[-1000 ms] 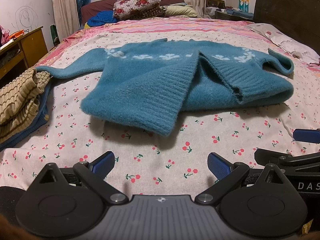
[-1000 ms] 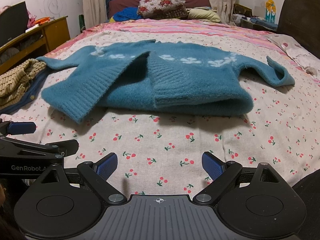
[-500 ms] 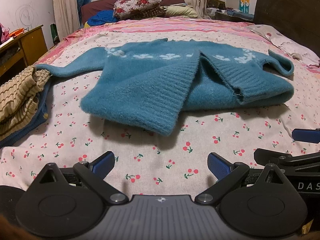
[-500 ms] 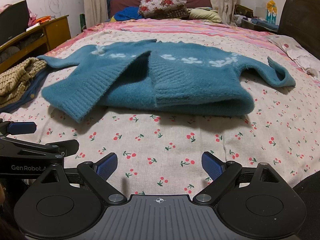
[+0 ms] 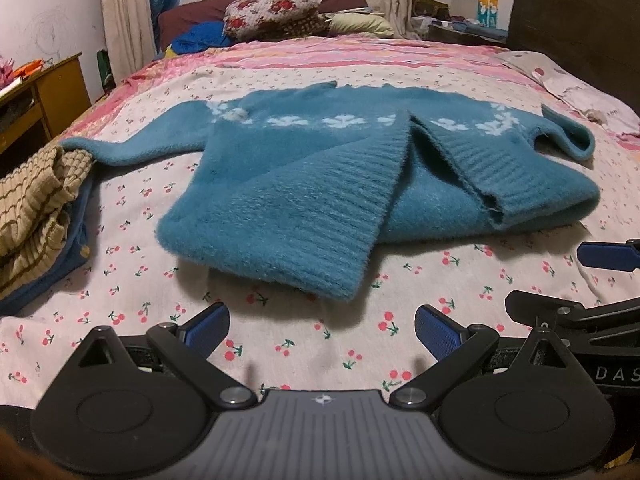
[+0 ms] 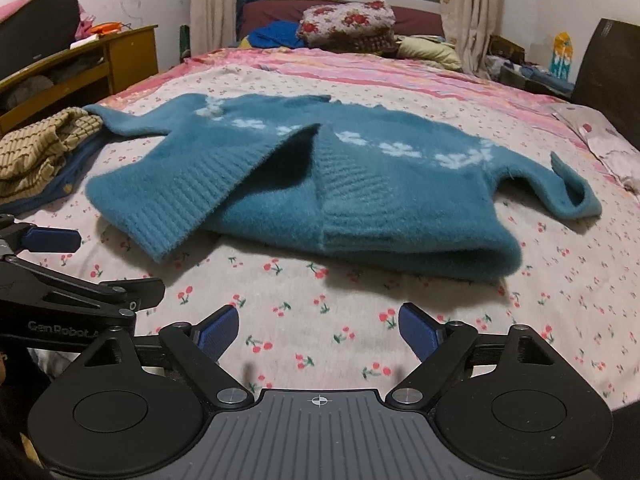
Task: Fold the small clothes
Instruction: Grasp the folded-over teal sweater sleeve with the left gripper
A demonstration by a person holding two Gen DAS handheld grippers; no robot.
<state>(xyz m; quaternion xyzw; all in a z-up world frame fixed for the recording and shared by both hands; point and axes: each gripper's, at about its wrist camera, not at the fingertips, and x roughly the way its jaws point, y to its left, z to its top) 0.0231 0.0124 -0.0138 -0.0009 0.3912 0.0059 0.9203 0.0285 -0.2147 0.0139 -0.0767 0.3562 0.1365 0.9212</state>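
Observation:
A small teal knitted sweater (image 5: pixel 320 184) with a row of white flowers lies on the cherry-print bed sheet (image 5: pixel 280 344); its lower hem is folded up over the body and both sleeves stretch out sideways. It also shows in the right wrist view (image 6: pixel 360 200). My left gripper (image 5: pixel 322 330) is open and empty, low over the sheet just short of the sweater's near edge. My right gripper (image 6: pixel 318 328) is open and empty, likewise in front of the sweater. Each gripper shows at the edge of the other's view.
A pile of striped tan and blue clothes (image 5: pixel 36 208) lies at the bed's left edge. Pillows and bedding (image 5: pixel 276 12) are stacked at the far end. A wooden desk (image 6: pixel 80 68) stands left; a dark headboard (image 5: pixel 580 28) stands right. A pink garment (image 5: pixel 580 92) lies far right.
The right gripper's view has turned and shifted, so the sweater now sits more to the right and tilted. The left gripper has barely moved. The sweater has not moved.

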